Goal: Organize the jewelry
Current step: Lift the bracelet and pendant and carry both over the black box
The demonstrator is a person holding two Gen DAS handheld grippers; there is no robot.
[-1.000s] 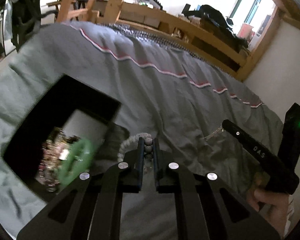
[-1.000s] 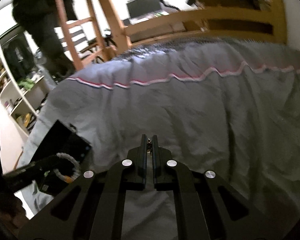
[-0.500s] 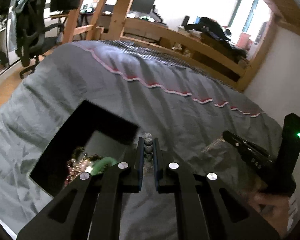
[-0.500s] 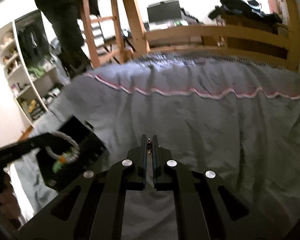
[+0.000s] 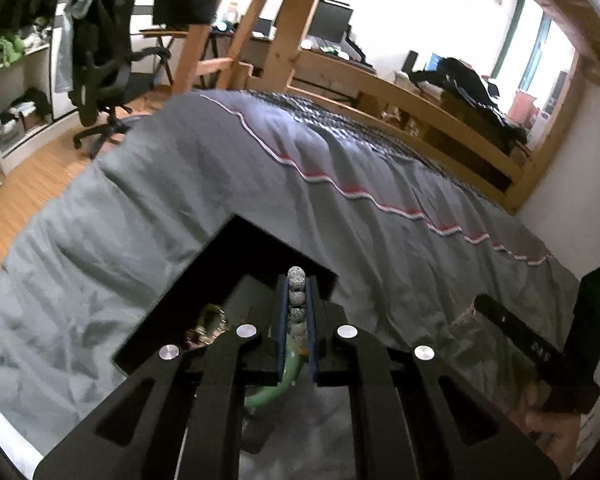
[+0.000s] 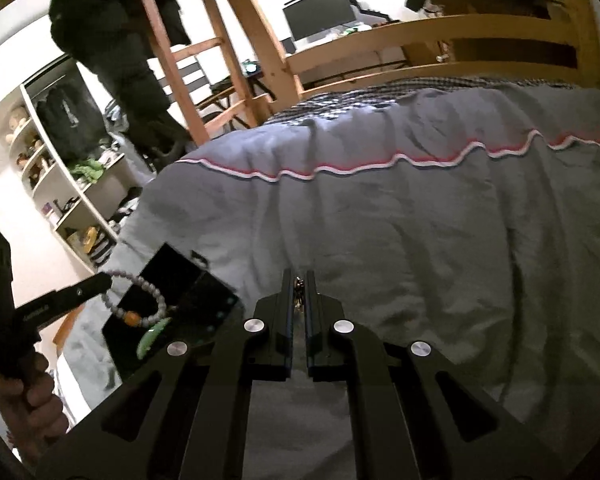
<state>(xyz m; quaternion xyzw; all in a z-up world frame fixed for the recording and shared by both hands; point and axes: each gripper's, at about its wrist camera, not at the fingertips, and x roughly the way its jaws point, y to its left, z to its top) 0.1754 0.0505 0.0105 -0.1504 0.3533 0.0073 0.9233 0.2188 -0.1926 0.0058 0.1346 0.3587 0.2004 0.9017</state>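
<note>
My left gripper [image 5: 297,280] is shut on a bracelet of grey speckled beads [image 5: 296,300]. It hangs over the open black jewelry box [image 5: 236,248] on the grey bedspread. In the right wrist view the bead bracelet [image 6: 148,296], with an orange bead, dangles as a loop from the left gripper [image 6: 102,281] above the black box [image 6: 168,272]. A green bangle [image 5: 274,386] and other jewelry lie in the box. My right gripper [image 6: 299,278] is shut on a thin metal chain [image 6: 299,294] over the bedspread, to the right of the box.
The grey bedspread [image 6: 420,240] with a red and white trim covers the bed. A wooden bed frame [image 5: 400,92] and ladder stand behind it. An office chair [image 5: 104,64] and shelves stand left on the wooden floor. A hand [image 6: 24,404] holds the left gripper's handle.
My left gripper has risen with the bead bracelet and moved over the black box, which now lies right under its fingers. The right gripper has stayed shut on its chain, nearly in place.
</note>
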